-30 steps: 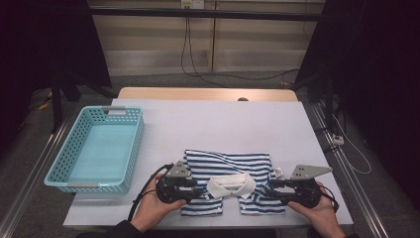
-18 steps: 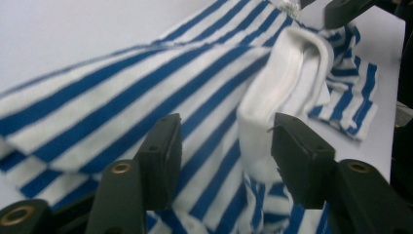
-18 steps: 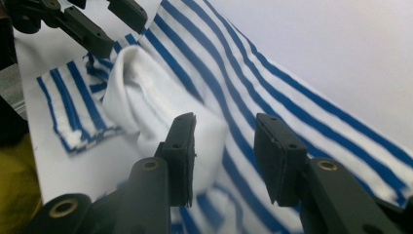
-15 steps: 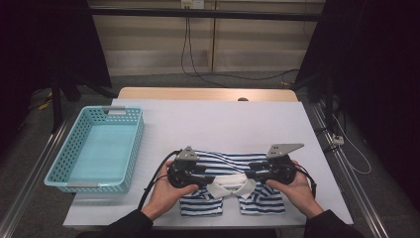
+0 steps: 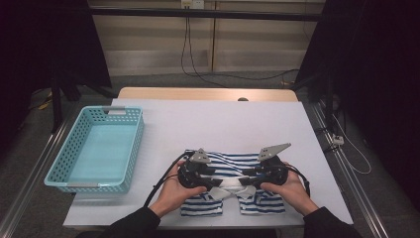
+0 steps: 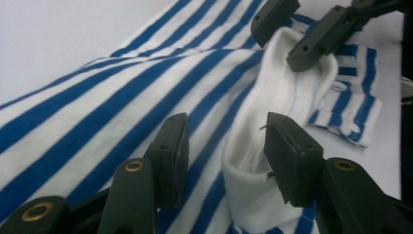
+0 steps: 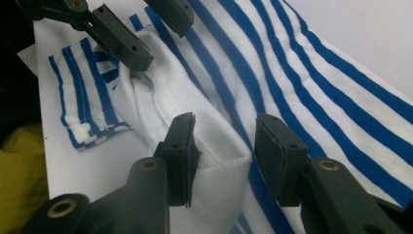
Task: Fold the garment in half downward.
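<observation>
Near the table's (image 5: 317, 148) front edge, at about 6 o'clock in the high view: a blue-and-white striped polo shirt (image 5: 233, 163), lying flat with its white collar (image 5: 230, 184) toward the person. Left gripper (image 5: 207, 179) at 7 o'clock of the shirt, held in the left hand (image 5: 173, 193); right gripper (image 5: 253, 177) at 5 o'clock, in the right hand (image 5: 289, 191); both pointing inward at the collar, tips close together. Left gripper view: jaws partly spread, straddling a raised fold of collar (image 6: 272, 112), right pad against the cloth, left pad resting on the stripes, having just been widening, cloth between them. Right gripper view: jaws likewise partly spread over the collar's other end (image 7: 190, 122), having just been narrowing; a firm pinch cannot be told. Turquoise plastic basket (image 5: 96, 146) at 9 o'clock, well apart from the shirt.
</observation>
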Demonstrator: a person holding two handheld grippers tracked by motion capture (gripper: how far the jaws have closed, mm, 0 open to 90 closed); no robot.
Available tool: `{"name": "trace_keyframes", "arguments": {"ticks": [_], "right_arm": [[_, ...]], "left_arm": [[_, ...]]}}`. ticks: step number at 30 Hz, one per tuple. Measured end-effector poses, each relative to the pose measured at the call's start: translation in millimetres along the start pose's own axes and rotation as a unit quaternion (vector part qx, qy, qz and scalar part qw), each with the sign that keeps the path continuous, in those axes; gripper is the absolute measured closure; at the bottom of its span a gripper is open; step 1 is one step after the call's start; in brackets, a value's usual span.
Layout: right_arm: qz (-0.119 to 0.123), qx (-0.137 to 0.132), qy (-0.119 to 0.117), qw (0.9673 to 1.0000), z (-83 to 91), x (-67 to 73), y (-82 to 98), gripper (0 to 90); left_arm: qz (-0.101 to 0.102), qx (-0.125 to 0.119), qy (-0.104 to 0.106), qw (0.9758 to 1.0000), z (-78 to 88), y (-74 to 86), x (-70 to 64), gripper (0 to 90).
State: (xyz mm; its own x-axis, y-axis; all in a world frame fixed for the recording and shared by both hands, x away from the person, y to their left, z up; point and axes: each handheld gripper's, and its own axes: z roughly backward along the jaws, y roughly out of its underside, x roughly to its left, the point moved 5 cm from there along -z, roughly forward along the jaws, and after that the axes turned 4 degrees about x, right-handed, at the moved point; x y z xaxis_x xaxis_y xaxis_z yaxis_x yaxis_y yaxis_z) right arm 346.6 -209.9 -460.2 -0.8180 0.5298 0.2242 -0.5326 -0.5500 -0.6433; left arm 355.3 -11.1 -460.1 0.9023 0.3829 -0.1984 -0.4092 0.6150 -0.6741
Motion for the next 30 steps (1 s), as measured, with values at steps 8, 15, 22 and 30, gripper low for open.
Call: {"name": "trace_keyframes", "arguments": {"ticks": [8, 15, 22, 30], "right_arm": [[0.025, -0.017, -0.002, 0.9995, 10.1, 16.1, -0.2, 75.5], [0.036, -0.023, -0.004, 0.9991, 20.1, 31.6, 10.8, 82.7], [0.043, -0.022, -0.008, 0.9988, 23.6, 45.2, 18.1, 83.7], [0.053, -0.008, -0.006, 0.9985, 20.8, 57.2, 29.0, 82.7]], "left_arm": [[-0.024, -0.003, 0.017, 0.9996, 7.1, 4.4, -15.6, 70.6], [-0.053, -0.003, 0.029, 0.9981, 12.6, 5.7, -28.0, 81.9], [-0.059, 0.004, 0.047, 0.9971, 16.2, 14.6, -41.1, 83.9], [-0.069, 0.015, 0.052, 0.9962, 15.1, 19.4, -48.0, 81.6]]}}
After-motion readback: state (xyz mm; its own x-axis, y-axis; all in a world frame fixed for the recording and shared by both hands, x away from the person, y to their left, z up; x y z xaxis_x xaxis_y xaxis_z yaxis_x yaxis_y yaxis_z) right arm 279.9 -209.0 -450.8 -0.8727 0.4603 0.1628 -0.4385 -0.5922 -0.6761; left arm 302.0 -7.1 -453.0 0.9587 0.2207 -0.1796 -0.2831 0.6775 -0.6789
